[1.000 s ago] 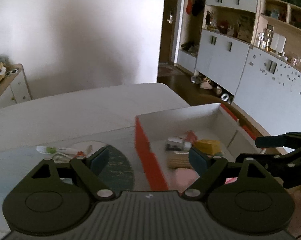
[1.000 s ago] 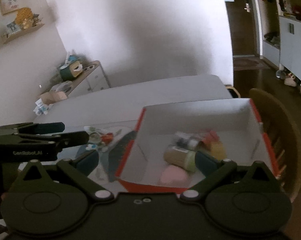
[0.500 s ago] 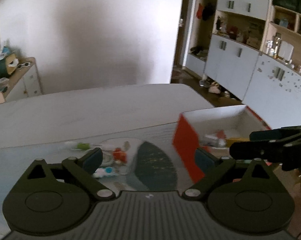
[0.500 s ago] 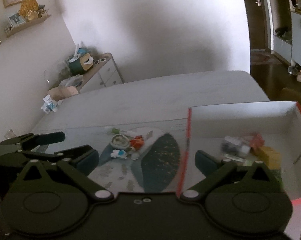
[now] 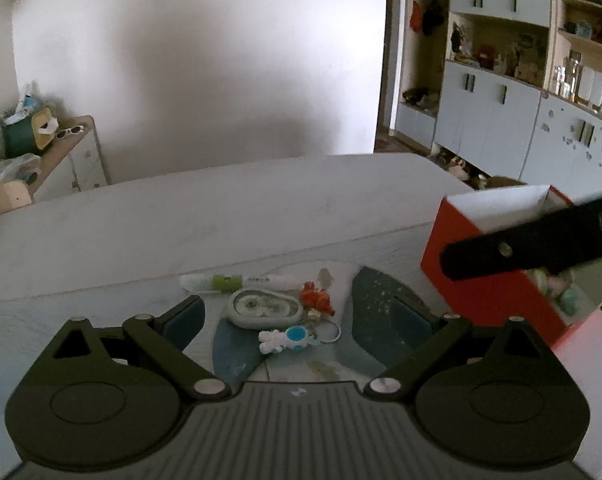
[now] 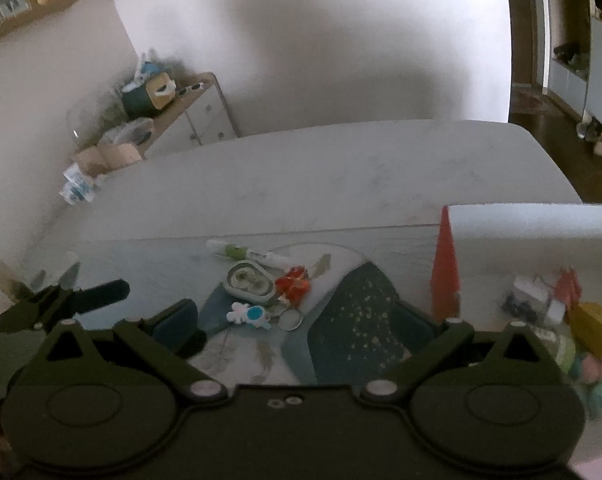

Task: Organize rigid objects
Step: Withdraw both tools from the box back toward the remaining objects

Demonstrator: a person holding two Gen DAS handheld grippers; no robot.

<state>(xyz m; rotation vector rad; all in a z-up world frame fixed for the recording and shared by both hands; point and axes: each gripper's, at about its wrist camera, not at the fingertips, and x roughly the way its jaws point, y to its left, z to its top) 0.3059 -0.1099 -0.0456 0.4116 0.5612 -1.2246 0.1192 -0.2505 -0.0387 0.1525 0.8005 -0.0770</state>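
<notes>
A small pile lies on the patterned mat [image 5: 381, 304]: a white tube with a green band [image 5: 237, 281], a grey oval case [image 5: 263, 307], a red-orange figure [image 5: 317, 298] and a white-and-blue astronaut keychain [image 5: 287, 339]. The same pile shows in the right wrist view, with the case [image 6: 250, 283] and the astronaut keychain [image 6: 250, 314]. A red box with white inside [image 5: 481, 280] stands to the right and holds several items [image 6: 541, 300]. My left gripper [image 5: 299, 322] is open and empty just short of the pile. My right gripper [image 6: 297, 322] is open and empty over the mat.
The white table [image 5: 221, 216] runs back to a wall. A low cabinet [image 5: 73, 160] with clutter stands at the far left. Cupboards and shelves [image 5: 501, 100] line the right side. The right gripper's finger [image 5: 541, 240] crosses in front of the box.
Both grippers have swung left, from over the red box to over the pile on the mat. The box now sits at the right edge of both views. Both stay open.
</notes>
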